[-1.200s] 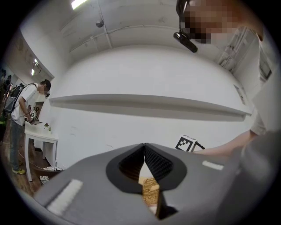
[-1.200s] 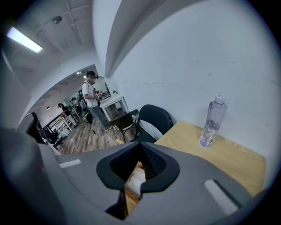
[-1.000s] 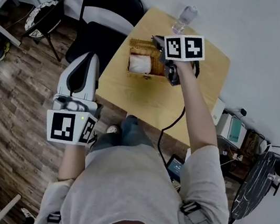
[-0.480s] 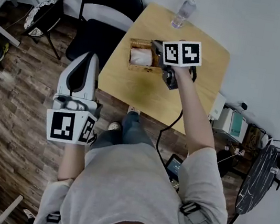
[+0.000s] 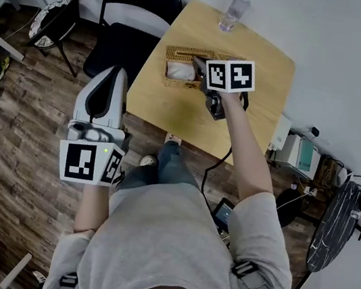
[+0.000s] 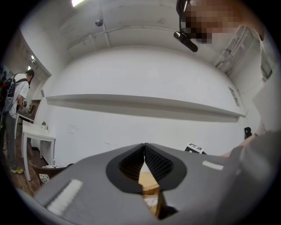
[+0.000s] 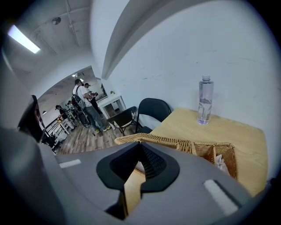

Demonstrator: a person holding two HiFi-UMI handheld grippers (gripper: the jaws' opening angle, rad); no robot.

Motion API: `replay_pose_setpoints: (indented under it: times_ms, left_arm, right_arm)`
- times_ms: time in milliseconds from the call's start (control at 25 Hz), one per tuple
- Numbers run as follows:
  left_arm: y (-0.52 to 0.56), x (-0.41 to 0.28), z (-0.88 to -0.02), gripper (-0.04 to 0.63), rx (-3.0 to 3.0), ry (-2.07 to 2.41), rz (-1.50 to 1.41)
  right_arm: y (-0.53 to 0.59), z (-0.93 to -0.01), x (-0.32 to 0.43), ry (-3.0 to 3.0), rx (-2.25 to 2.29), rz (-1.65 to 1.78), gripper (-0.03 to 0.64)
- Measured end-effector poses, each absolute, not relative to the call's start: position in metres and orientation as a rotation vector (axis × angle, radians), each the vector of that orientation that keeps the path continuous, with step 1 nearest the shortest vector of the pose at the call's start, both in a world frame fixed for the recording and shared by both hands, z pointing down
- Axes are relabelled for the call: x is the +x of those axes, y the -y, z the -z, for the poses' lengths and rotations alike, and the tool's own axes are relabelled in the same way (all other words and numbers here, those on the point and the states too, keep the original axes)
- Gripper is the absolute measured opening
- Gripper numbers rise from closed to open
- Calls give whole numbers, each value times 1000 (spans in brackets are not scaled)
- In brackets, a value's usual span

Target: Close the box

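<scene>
Since approx. 1 s ago the R gripper (image 5: 197,60) has been moving in over the wicker box (image 5: 177,83). Box and lid (image 7: 169,140), not in the right gripper view then, are now showing there.

- R gripper: fingers (image 7: 153,161) are sitting clenched, tips together, nothing between them. Tips are lying right at the lid edge; contact can't be confirmed.
- Lid is standing raised and tilted at the box's near side. Box is sitting open on the wooden bench (image 5: 265,65), with a white item (image 7: 219,163) inside.
- Bottle (image 5: 233,11) is standing upright near the bench's far edge, well apart from the box.
- L gripper (image 5: 113,71): fingers (image 6: 159,163) are also clenched and empty. It is hovering off the bench over the floor (image 5: 21,114), beside the black chair (image 5: 135,23).
</scene>
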State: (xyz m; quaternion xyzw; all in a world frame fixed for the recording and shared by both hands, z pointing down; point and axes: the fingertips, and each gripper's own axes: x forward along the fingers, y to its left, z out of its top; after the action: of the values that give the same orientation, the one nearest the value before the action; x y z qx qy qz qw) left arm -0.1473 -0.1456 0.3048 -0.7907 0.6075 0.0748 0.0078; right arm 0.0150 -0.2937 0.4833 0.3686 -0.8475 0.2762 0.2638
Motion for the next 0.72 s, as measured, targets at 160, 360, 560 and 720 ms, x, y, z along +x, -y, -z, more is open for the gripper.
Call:
replay_pose_setpoints:
  times_ms: [160, 360, 560, 720]
  left_arm:
    - [146, -146, -306, 60, -2478, -1896, -231]
    - [147, -143, -308, 60, -2486, -1891, -226]
    - [149, -142, -310, 60, -2488, -1891, -219]
    - [148, -139, -310, 60, -2488, -1891, -215]
  right_arm:
    - [289, -490, 16, 2295, 998, -758, 15]
    - [282, -500, 18, 2295, 1000, -770, 15]
    - [278, -510, 20, 2296, 1004, -775, 15]
    - [273, -518, 23, 2294, 1010, -786, 15]
